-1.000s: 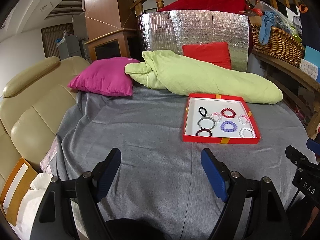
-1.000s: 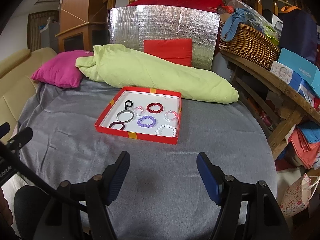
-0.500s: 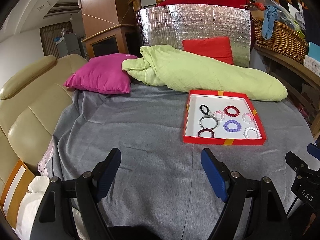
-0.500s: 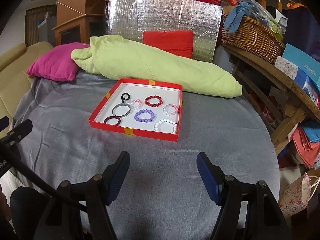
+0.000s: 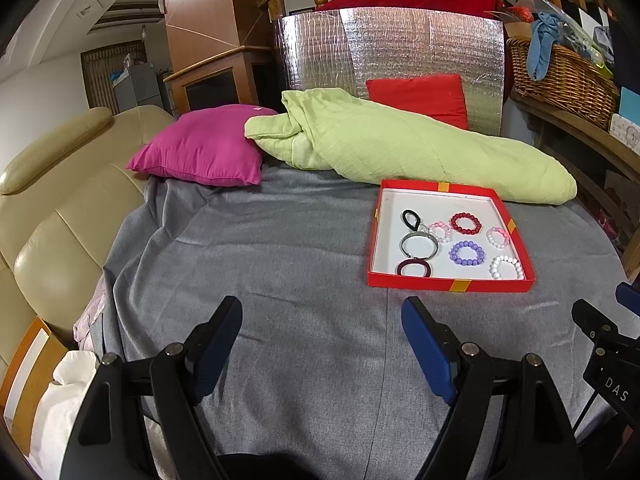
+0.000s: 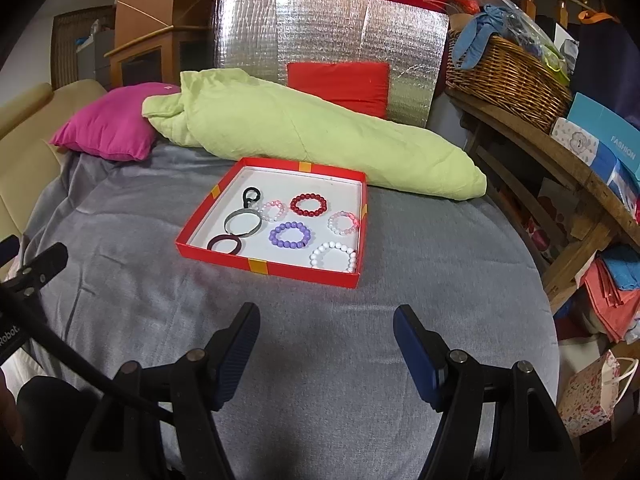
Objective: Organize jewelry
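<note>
Since one second ago: red tray sits lower and larger in both views, i.e. both cameras nearer to it; jewelry layout inside unchanged.

Left wrist view. Left gripper [image 5: 322, 338] above grey cloth [image 5: 248, 280], fingers [image 5: 426, 350] spread wide, nothing between them. Red tray [image 5: 450, 283] ahead and to the right, flat on the cloth, well apart from the fingers. Inside, on the white floor: black clasp [image 5: 411, 219] at far left, silver bangle [image 5: 419, 245] just nearer, dark maroon ring [image 5: 414, 268] at the near left corner. Pale pink bead bracelet [image 5: 440, 232] beside the bangle, red bead bracelet [image 5: 465, 223] behind, purple bead bracelet [image 5: 467, 253] mid-tray, white bead bracelet [image 5: 506, 267] at near right, pink-and-white bracelet [image 5: 498, 236] by the right wall. Green blanket [image 5: 400, 148] bunched behind the tray, touching or just behind its far edge; cannot tell which. Magenta cushion [image 5: 200, 152] to the left. Part of the other gripper visible at right edge.

Right wrist view. Right gripper [image 6: 326, 346] also above the cloth, fingers [image 6: 416, 344] wide apart, empty. Tray ahead, slightly left of centre, same eight pieces in it. Red cushion [image 6: 340, 82] against a silver foil panel [image 6: 320, 28] at the back. Wicker basket [image 6: 504, 76] on a wooden shelf to the right.
</note>
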Available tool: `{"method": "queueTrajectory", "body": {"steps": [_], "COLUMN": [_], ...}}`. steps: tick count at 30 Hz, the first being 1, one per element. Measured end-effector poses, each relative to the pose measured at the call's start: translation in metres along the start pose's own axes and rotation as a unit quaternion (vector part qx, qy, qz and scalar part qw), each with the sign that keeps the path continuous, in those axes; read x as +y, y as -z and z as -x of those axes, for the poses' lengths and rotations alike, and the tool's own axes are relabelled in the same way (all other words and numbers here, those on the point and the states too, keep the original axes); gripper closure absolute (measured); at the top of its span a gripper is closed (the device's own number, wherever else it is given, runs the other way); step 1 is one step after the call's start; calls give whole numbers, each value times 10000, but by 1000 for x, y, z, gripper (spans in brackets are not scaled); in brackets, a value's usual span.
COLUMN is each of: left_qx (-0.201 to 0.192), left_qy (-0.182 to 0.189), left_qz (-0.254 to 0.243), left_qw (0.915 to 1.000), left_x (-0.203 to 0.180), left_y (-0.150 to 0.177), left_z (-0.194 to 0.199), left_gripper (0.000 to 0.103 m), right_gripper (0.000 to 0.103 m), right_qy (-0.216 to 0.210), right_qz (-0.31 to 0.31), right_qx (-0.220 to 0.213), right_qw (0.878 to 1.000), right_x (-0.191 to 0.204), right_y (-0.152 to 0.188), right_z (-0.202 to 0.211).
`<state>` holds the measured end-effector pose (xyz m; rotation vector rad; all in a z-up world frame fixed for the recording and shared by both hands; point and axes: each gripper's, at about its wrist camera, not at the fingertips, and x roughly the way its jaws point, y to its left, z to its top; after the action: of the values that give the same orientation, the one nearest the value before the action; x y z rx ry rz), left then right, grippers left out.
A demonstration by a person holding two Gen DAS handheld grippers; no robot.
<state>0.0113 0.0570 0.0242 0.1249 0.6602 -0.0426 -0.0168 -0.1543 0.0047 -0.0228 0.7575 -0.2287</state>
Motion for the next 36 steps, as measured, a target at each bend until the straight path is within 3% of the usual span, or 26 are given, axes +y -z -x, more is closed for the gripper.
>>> {"method": "queueTrajectory", "body": {"steps": [12, 33, 36], "left_qx": [-68, 17, 14], "left_qy": [21, -15, 112], "left_qz": [31, 25, -13], "left_qw": [10000, 10000, 9999], "left_x": [2, 1, -1], "left_y": [-4, -12, -13], "left_z": [3, -18, -24], "left_gripper": [21, 21, 21], "right_gripper": [30, 30, 30], "right_qy": [46, -6, -46], "right_qz": [27, 152, 147], "right_qx": [-82, -9, 7], "right_qw": [10000, 9999, 9999], "right_x": [2, 10, 10], "right_y": [-5, -13, -13], "right_z": [4, -22, -27]}}
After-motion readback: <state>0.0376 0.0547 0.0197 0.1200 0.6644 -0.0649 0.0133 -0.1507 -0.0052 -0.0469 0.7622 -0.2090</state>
